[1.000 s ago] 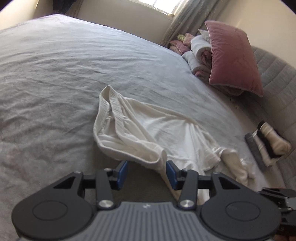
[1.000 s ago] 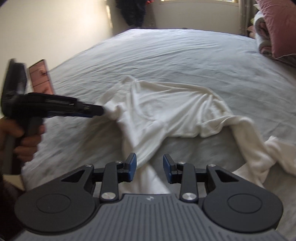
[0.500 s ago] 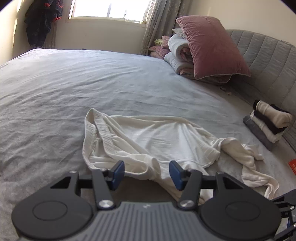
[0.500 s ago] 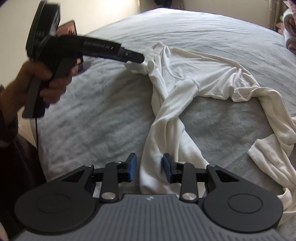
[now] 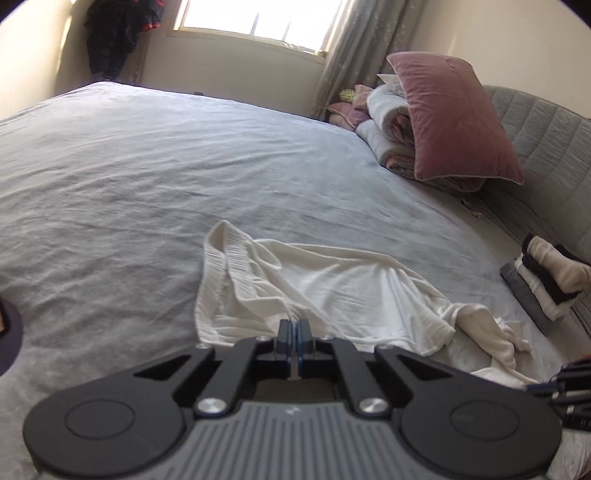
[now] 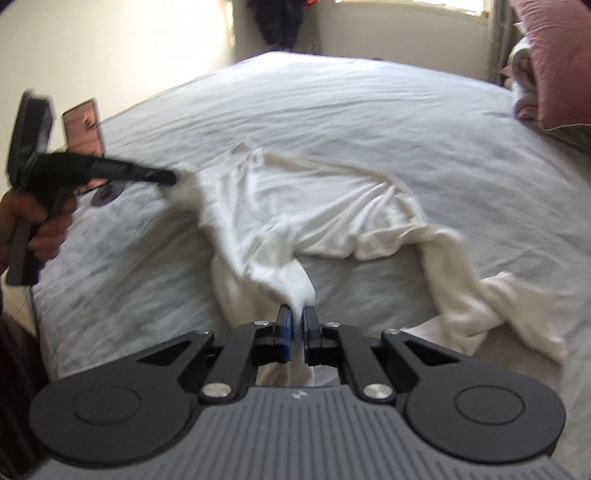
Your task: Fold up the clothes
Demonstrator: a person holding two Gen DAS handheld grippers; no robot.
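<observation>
Tongs, L [image 5: 294, 328] & R [image 6: 297, 318], both pinching white garment [image 5: 332, 284]; pillow [image 5: 454, 118], folded stack [image 5: 546, 280] nearby.

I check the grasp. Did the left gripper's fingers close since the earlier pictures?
Yes. The left gripper was open short of the white garment; now it pinches the garment's near edge on the bed.

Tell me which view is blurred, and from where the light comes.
Right wrist view: motion blur smears the left gripper and the white garment. Left wrist view: sharp; daylight enters by the window, overexposed, and fisheye distortion bends the bed.
</observation>
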